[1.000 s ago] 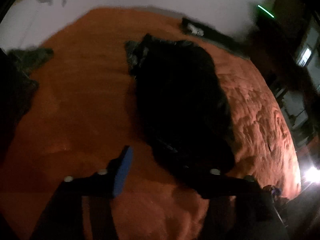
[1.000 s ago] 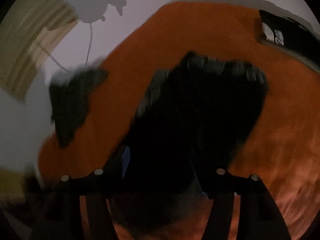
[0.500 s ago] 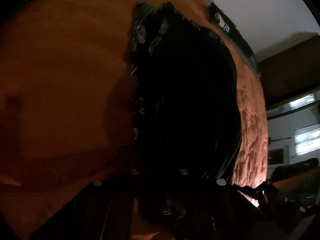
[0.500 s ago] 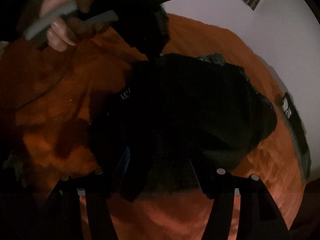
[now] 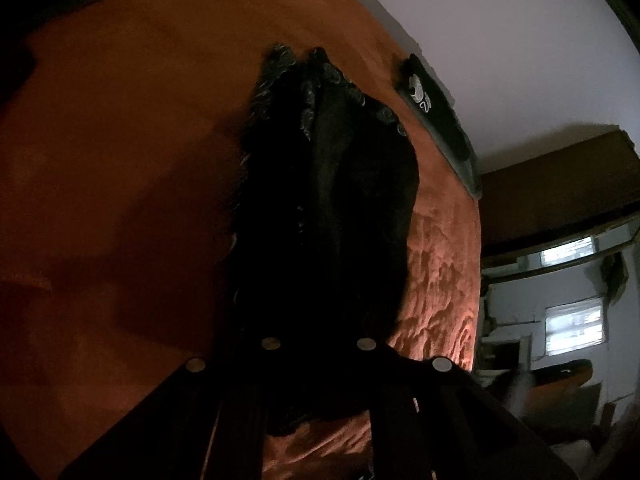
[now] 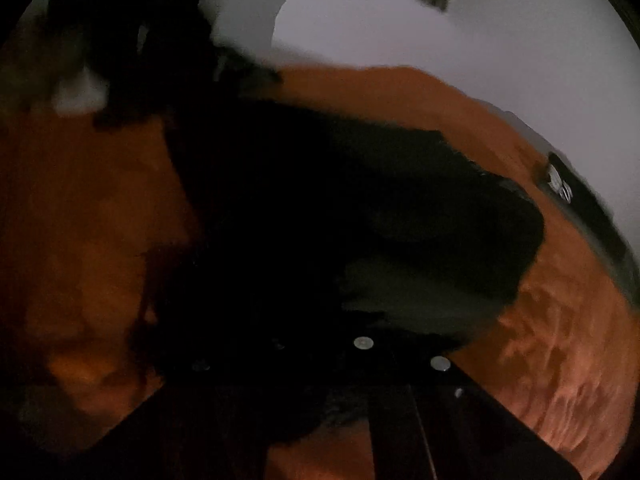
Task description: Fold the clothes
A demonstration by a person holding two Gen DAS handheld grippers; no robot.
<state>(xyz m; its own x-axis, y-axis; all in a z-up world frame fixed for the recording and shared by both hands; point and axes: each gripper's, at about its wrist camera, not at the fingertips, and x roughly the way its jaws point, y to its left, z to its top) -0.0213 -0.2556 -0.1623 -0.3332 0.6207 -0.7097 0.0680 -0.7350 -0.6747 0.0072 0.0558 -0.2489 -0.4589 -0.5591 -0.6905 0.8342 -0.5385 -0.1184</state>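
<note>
Both the left gripper (image 5: 318, 364) and right gripper (image 6: 320, 364) have jaws clamped on the black fabric garment (image 5: 340, 216) lying mid-bed on the orange fuzzy blanket (image 5: 120, 140).

Soft matt black cloth garment (image 5: 328, 208), pale curly trim along its far hem; plush orange blanket (image 5: 120, 140), velvety, crinkled and rough-looking at the lit right edge; matt black gripper fingers (image 5: 400, 412) studded with shiny metal screw heads (image 5: 270, 344)
</note>
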